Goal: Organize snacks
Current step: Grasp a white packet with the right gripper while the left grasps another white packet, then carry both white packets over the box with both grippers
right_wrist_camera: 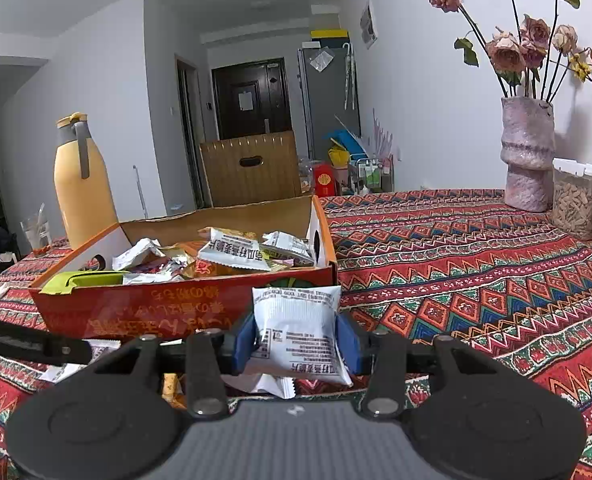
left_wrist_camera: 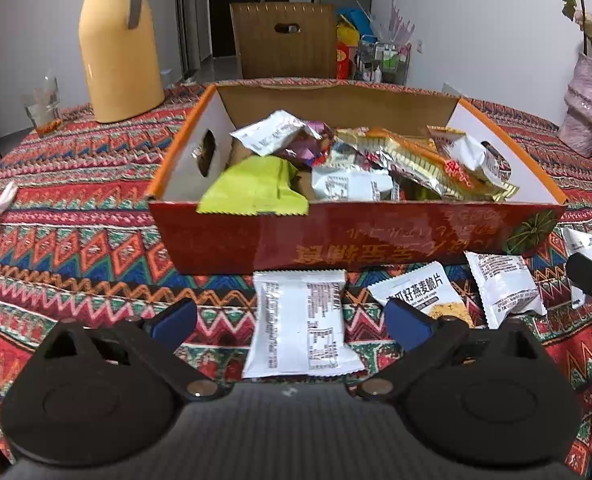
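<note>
The right hand-held gripper (right_wrist_camera: 298, 344) is clamped on a white packet (right_wrist_camera: 296, 332); both blue pads press its sides, and it stands upright between them, lifted off the bench (right_wrist_camera: 476, 264) just in front of the box (right_wrist_camera: 167, 312). More packets lie on the cloth below it.

The left hand-held gripper (left_wrist_camera: 289, 326) has its fingers (left_wrist_camera: 173, 322) wide apart and holds nothing. A second white packet (left_wrist_camera: 302, 324) lies flat on the bench between them, printed side up, not touched by either pad. To its right lie three more white packets on the cloth: an oat-crisp packet (left_wrist_camera: 424, 292), one beside it (left_wrist_camera: 504, 288) and one near the edge of the view (left_wrist_camera: 584, 244), partly hidden by the other gripper's black finger.

The red and orange cardboard box stands open on the patterned cloth, filled with mixed snacks: a green pack (left_wrist_camera: 255, 190) leaning over its near wall, silver and gold wrappers, white packets. A yellow flask (left_wrist_camera: 117, 52) stands behind the box to the left, a pink vase (right_wrist_camera: 528, 156) with dried roses to the far right.
</note>
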